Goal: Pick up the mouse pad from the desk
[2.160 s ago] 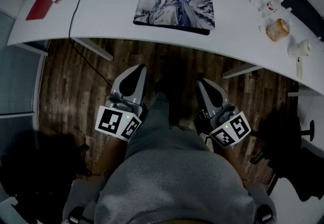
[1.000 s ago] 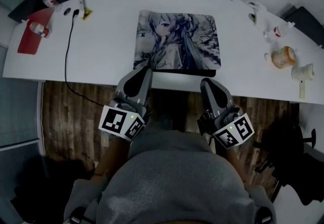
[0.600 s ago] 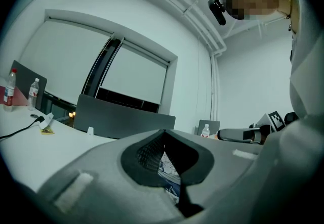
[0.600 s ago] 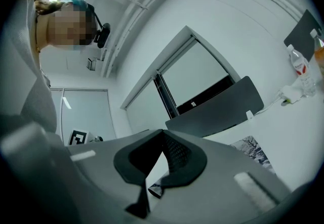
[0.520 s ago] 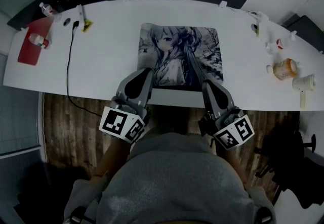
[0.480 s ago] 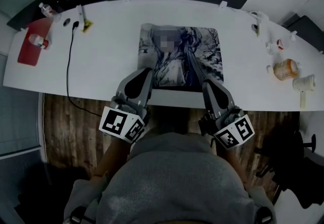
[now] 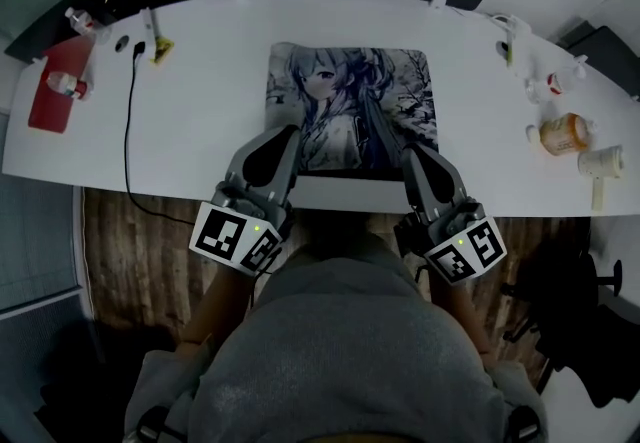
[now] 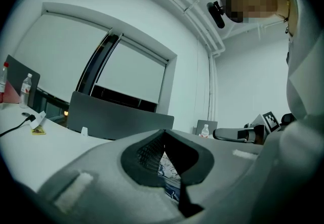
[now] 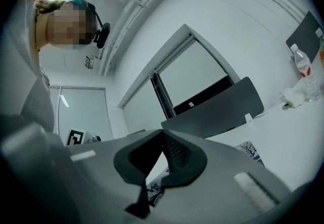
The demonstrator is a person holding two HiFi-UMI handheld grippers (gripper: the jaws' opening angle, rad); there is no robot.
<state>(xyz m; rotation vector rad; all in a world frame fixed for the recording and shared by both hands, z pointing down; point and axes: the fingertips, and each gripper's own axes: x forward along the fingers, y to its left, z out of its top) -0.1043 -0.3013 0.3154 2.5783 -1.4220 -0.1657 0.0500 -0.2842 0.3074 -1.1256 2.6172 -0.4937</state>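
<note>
left gripper (image 7: 278, 134): grey shell, black ribbed pads (image 8: 147, 154), black-and-white marker cube (image 7: 236, 238) behind jaws, small lit dot | right gripper (image 7: 413, 155): same build | worn: grey top (image 7: 340, 351)

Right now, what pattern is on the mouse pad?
A grey anime-style drawing on the mouse pad; clearest in the head view.

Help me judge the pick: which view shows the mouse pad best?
The head view: almost the whole mouse pad lies flat on the desk. The left gripper view and right gripper view show only slivers of its print beyond their shut jaws.
</note>
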